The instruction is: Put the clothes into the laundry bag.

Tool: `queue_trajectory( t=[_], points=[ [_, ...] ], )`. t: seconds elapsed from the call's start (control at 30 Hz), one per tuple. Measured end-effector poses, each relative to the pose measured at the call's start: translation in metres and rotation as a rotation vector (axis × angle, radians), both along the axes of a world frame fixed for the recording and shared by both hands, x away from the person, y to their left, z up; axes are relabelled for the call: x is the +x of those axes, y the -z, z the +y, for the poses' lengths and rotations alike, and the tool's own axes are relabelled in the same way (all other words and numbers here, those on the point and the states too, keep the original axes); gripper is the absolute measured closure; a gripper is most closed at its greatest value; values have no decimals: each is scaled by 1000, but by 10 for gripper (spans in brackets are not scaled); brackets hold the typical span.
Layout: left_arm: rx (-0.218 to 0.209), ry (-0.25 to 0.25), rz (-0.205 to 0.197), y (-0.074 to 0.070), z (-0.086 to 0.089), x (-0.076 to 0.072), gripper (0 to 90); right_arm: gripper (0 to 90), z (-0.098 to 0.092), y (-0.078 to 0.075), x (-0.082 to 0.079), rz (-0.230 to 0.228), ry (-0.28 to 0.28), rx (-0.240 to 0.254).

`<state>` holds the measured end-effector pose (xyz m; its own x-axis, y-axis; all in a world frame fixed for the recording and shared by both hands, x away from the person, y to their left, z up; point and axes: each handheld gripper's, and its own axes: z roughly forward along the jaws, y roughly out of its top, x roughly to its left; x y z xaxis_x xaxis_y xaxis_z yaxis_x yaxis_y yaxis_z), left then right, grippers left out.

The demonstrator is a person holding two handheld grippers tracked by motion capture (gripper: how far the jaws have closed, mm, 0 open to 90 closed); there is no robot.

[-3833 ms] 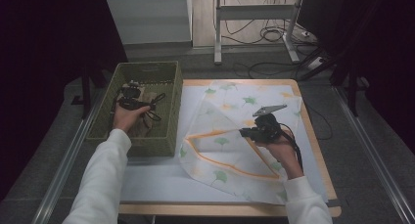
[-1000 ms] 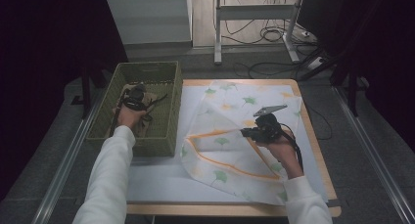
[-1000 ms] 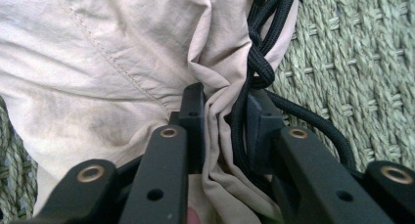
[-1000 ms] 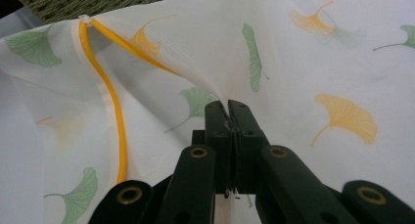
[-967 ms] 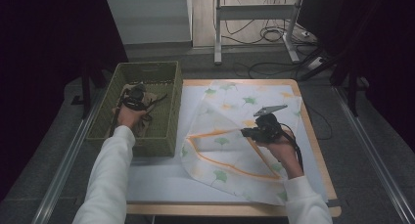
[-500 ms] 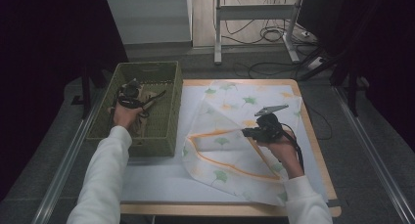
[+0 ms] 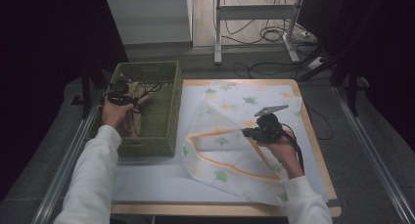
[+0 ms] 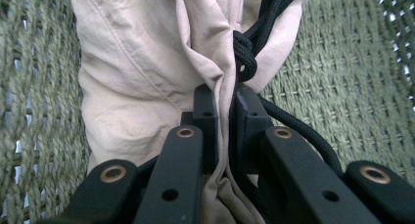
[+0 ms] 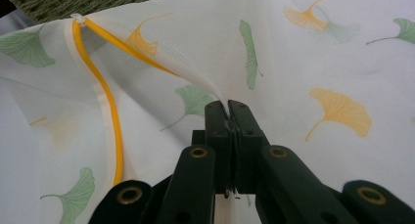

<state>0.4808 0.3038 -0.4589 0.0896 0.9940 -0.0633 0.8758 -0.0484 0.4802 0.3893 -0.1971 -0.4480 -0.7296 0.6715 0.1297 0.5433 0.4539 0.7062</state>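
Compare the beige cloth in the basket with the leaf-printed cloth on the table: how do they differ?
The beige cloth is plain and opaque; the leaf-printed cloth is thin and pale, with green and orange leaves and an orange border. The beige cloth is bunched up inside the green basket with a black cord; the printed cloth lies spread on the table. Both are pinched by a claw: the left claw and the right claw.

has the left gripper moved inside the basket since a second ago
Yes. The left gripper, shut on the beige garment, has shifted toward the far end of the green woven basket.
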Motion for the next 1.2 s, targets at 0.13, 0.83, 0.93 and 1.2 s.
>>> queue_trajectory(
  t=[0.13,0.83,0.93,1.2],
  points=[
    [-20,1,-28,-5,4,-4,830,863,1,1,0,3,-1,-4],
    [-134,13,-228,-42,7,-27,834,863,1,1,0,4,-3,-2],
    [-145,19,-245,-45,6,-29,833,863,1,1,0,6,-2,-3],
    [-199,24,-318,-57,6,-38,834,863,0,1,0,4,3,-1]
  ],
)
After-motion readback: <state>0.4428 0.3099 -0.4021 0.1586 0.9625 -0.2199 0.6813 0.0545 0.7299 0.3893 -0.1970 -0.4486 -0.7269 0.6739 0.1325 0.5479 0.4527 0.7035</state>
